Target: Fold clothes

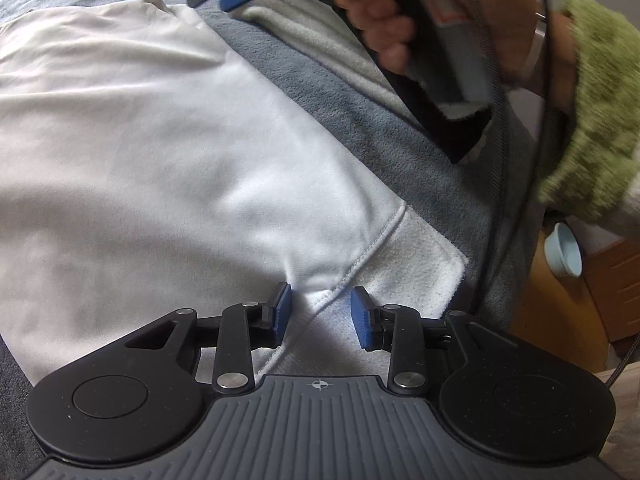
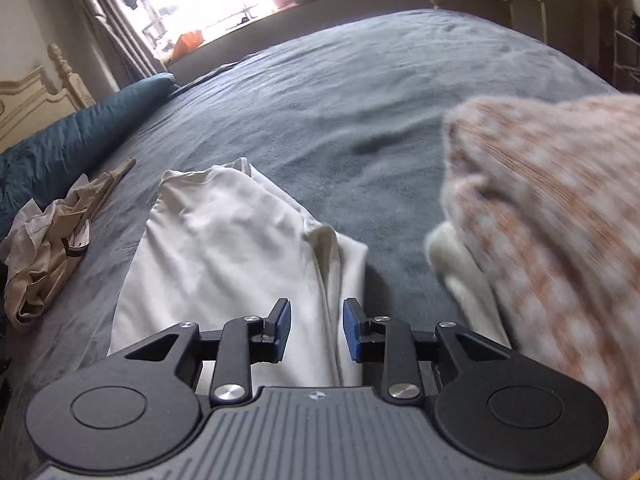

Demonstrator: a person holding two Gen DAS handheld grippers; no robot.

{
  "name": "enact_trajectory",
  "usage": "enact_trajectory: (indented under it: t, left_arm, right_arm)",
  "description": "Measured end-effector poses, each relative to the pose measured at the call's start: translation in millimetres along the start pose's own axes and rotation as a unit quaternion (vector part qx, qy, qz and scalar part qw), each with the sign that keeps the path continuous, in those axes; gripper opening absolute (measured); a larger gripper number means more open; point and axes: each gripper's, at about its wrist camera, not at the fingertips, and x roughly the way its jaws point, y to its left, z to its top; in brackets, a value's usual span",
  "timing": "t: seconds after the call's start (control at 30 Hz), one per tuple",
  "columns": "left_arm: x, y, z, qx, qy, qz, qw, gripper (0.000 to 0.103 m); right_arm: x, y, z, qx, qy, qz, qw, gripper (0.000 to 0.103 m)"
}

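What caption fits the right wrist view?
Right gripper open above a folded white cotton garment on a grey fleece bedspread.

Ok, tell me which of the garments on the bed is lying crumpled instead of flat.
The beige garment at the left edge of the bed, bunched in a heap. The white garment beside it lies smoothed out flat.
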Motion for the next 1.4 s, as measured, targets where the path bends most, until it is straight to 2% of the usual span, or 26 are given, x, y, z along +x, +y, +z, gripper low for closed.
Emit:
enact_trajectory:
  t: [0.13, 0.3, 0.67, 0.8, 0.83, 0.87, 0.9, 1.13, 1.4]
  left_arm:
    - [-1, -1, -1, 0.0, -0.003, 0.0, 1.0, 0.035]
    - [1, 1, -1, -0.003, -0.003, -0.002, 1.0, 0.035]
    - [4, 3, 0, -0.008, -0.003, -0.006, 0.9999, 0.037]
    - [7, 1, 0, -0.007, -0.003, -0.007, 0.9999, 0.037]
    - [7, 1, -1, -0.006, -0.003, -0.007, 1.0, 0.037]
    - [7, 0, -2, -0.005, -0.003, -0.007, 1.0, 0.037]
    - [7, 0, -2, -0.004, -0.003, -0.007, 1.0, 0.038]
    - [8, 0, -2, -0.003, -0.004, -0.007, 1.0, 0.038]
    - [6, 6, -3, -0.004, -0.003, -0.009, 0.9999, 0.038]
  right_arm:
    - [30, 2, 13, -0.013, -0.001, 0.001, 1.0, 0.031]
    - [57, 1, 14, -0.018, 0.029, -0.01, 0.999, 0.031]
    - [66, -9, 16, 0.033, 0.017, -0.01, 0.999, 0.031]
    - [69, -6, 17, 0.022, 0.011, -0.007, 1.0, 0.033]
    - [69, -5, 18, 0.017, 0.01, -0.007, 1.0, 0.028]
    - [69, -2, 18, 0.007, 0.008, -0.007, 1.0, 0.011]
    - [68, 1, 17, -0.003, 0.007, -0.009, 1.0, 0.009]
    - [53, 14, 19, -0.041, -0.031, -0.034, 0.998, 0.007]
    - [48, 7, 18, -0.04, -0.038, -0.052, 0.997, 0.007]
